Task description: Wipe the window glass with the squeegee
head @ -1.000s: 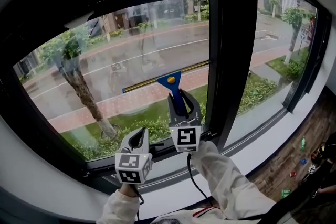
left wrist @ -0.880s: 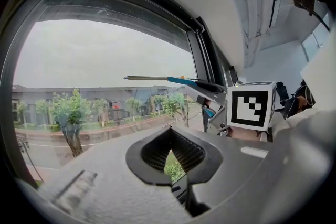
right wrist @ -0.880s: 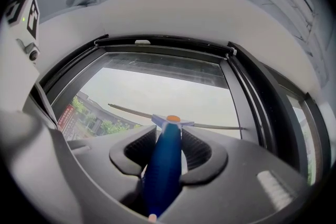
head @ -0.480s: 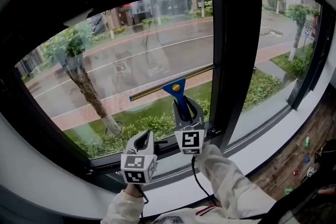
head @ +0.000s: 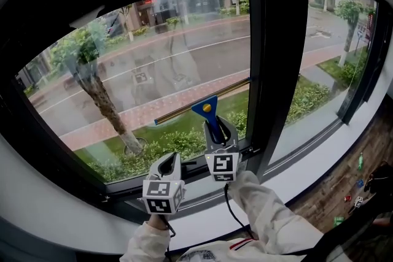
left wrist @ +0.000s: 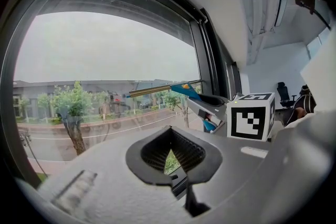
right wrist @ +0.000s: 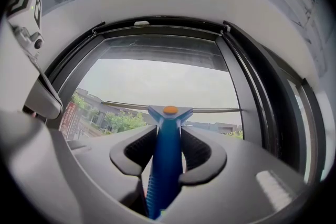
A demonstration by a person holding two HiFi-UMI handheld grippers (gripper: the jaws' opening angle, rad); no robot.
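left gripper (left wrist: 170,159): jaws seen closed together, nothing held | squeegee (left wrist: 178,87): seen raised at window glass (left wrist: 105,50)

Blue squeegee (head: 206,110) against window glass (head: 153,64)

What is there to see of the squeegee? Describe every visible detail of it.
The squeegee has a ribbed blue plastic-looking handle that widens into a triangular head with a round orange button. The head carries a long, thin brass-coloured blade bar. The right gripper is shut on the handle, which points up. The bar slants, right end higher, across the lower window glass. It seems pressed to the glass, and its right end is near the dark frame.
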